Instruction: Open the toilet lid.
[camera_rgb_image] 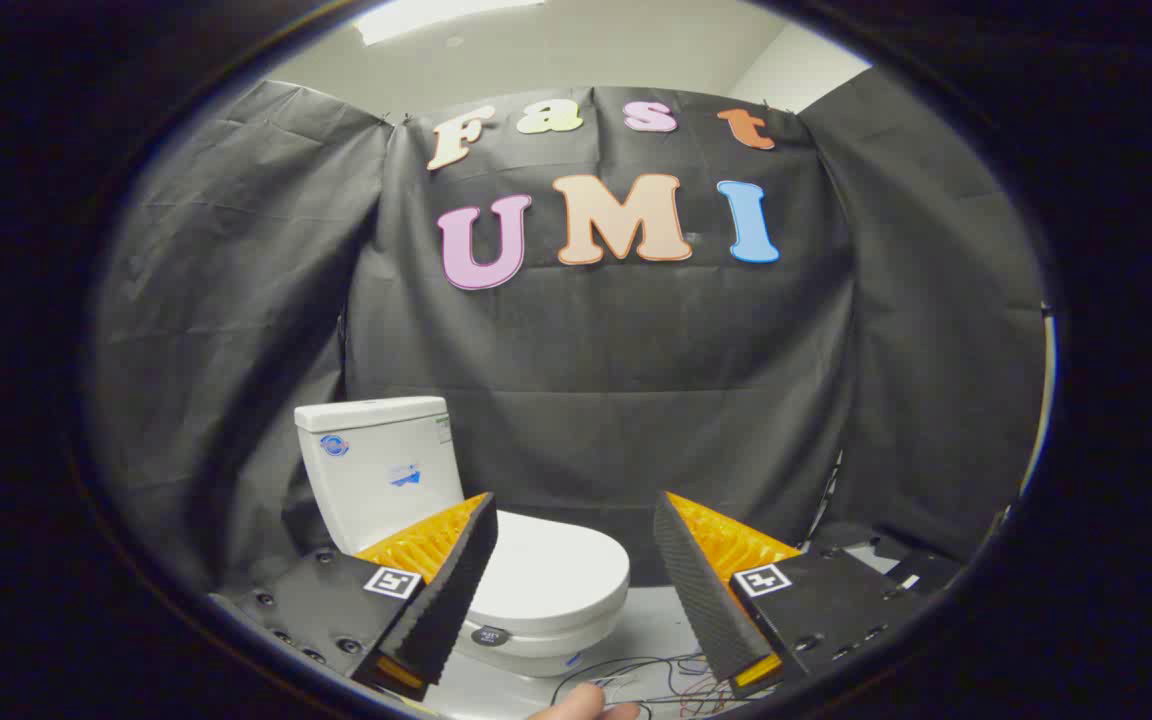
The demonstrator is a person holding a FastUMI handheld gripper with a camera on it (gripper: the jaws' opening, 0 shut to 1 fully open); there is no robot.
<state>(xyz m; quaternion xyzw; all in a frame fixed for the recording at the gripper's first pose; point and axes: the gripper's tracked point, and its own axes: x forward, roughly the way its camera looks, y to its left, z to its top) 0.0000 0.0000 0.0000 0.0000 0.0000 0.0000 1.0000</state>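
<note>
While hovering with gripper fingers spread wide and holding nothing, easy to overshoot: toilet lid sits shut just ahead, partly behind the left finger. Could slip off that smooth rim, or snag wires underneath.

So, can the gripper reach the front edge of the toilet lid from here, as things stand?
Probably yes. The gripper is open, and the closed toilet lid lies just ahead between its fingers, with nothing between them; loose wires lie lower, on the floor.

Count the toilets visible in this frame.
1. The toilet stands beyond the open gripper, partly behind one finger, lid down, tank against the booth wall.
</note>
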